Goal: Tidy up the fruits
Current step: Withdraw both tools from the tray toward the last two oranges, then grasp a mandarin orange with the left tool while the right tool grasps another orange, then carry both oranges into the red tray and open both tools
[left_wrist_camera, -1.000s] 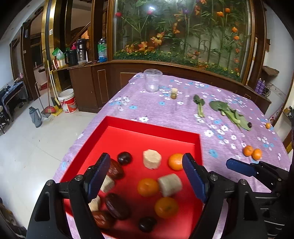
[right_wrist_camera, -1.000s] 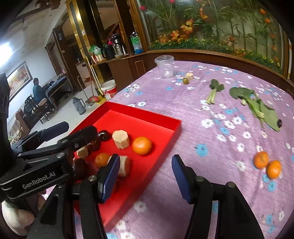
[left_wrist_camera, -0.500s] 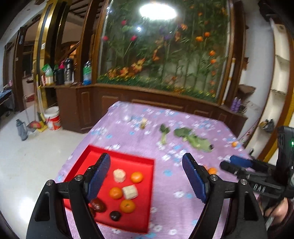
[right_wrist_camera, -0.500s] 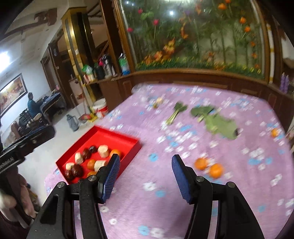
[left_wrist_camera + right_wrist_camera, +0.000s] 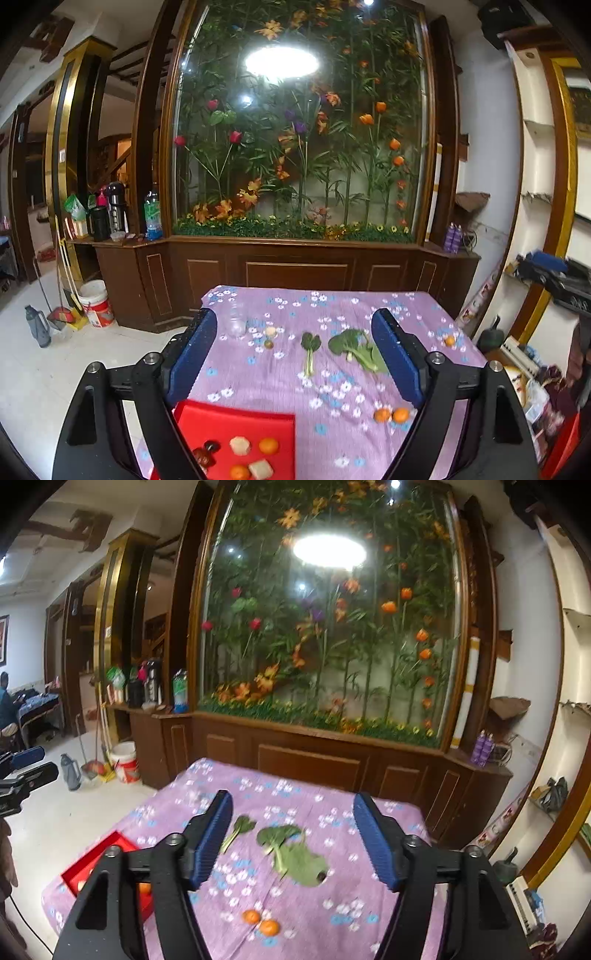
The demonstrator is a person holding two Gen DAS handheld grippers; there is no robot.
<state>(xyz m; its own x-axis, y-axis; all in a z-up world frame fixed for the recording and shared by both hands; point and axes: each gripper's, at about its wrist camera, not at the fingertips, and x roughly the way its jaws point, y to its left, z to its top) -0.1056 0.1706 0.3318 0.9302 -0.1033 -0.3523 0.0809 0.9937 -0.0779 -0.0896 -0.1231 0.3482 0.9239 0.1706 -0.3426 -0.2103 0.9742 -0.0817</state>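
- Purple flowered cloth covers the counter, which now lies far below both tools; a second ago they hung low over the red tray.
- Left tool is released, its blue pads spread wide and holding nothing; it has risen and pulled back, so the tray sits at the near left edge of its view.
- Right tool is likewise spread and bare, lifted high over the counter.
- Inside the tray lie oranges, pale blocks and dark fruits.
- Two loose oranges rest touching on the cloth at near right, well apart from the tray; a third sits by the far right edge.
- Leafy greens lie mid-counter, a glass jar far left.
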